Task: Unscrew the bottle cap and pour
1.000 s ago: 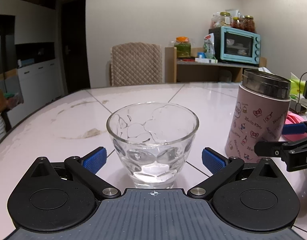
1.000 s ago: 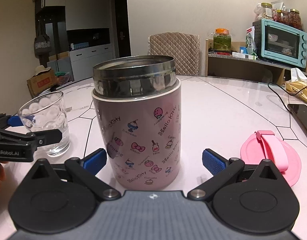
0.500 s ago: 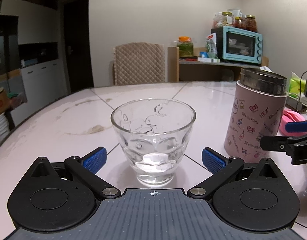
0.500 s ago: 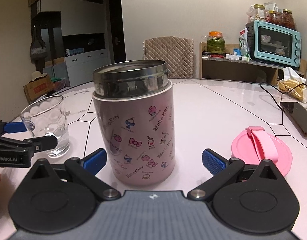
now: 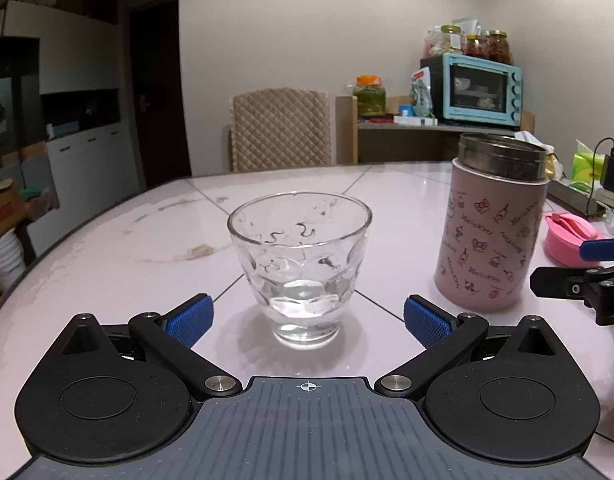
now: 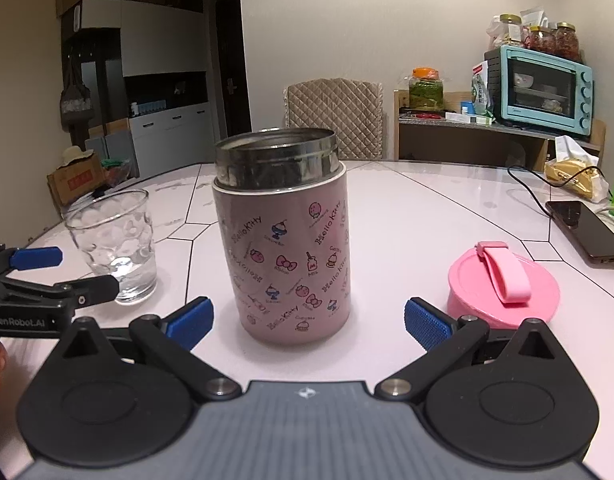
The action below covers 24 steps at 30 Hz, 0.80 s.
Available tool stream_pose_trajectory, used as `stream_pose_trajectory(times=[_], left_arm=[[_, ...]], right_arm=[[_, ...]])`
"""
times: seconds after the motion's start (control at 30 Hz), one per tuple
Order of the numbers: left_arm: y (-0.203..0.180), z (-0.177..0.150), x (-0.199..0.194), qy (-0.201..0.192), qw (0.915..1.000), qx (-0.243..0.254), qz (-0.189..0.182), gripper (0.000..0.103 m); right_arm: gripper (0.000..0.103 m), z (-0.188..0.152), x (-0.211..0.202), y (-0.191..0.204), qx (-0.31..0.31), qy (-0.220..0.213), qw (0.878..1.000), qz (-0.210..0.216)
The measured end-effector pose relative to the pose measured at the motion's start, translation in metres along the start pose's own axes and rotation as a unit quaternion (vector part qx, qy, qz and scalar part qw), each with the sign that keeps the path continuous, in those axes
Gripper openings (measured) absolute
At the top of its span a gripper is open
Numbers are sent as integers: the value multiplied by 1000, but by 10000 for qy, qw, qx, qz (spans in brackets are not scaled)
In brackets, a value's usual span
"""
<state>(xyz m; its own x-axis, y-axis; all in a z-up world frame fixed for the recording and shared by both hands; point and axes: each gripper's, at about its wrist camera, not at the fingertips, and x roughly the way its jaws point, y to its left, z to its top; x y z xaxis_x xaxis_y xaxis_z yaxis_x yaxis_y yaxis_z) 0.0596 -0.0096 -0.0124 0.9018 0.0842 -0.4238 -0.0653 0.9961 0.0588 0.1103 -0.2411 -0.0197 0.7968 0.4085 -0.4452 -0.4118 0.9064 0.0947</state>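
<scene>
A pink Hello Kitty bottle (image 6: 285,248) stands upright and uncapped on the white table, its steel rim bare; it also shows in the left wrist view (image 5: 493,226). Its pink cap (image 6: 503,284) lies flat to the bottle's right. A clear glass (image 5: 301,264) holding a little water stands left of the bottle, also in the right wrist view (image 6: 115,242). My left gripper (image 5: 306,318) is open, its fingers just short of the glass. My right gripper (image 6: 309,320) is open, its fingers just short of the bottle. Neither touches anything.
A black phone (image 6: 585,230) on a cable lies at the table's right edge near green tissue packs (image 5: 587,164). A quilted chair (image 6: 335,120) stands behind the table, and a shelf with a teal oven (image 6: 541,90) and jars beyond.
Both grippers have drawn back: the glass and the bottle look smaller and farther off than a second ago. Both stay open; glass, bottle and cap have not moved.
</scene>
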Motion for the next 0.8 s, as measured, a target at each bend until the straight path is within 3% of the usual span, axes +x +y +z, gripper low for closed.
stream_pose_trajectory(times=[0.8], left_arm=[[-22, -8, -59, -148, 9998, 72, -66, 103]], right_arm=[[103, -18, -65, 9, 183, -177, 9997, -59]])
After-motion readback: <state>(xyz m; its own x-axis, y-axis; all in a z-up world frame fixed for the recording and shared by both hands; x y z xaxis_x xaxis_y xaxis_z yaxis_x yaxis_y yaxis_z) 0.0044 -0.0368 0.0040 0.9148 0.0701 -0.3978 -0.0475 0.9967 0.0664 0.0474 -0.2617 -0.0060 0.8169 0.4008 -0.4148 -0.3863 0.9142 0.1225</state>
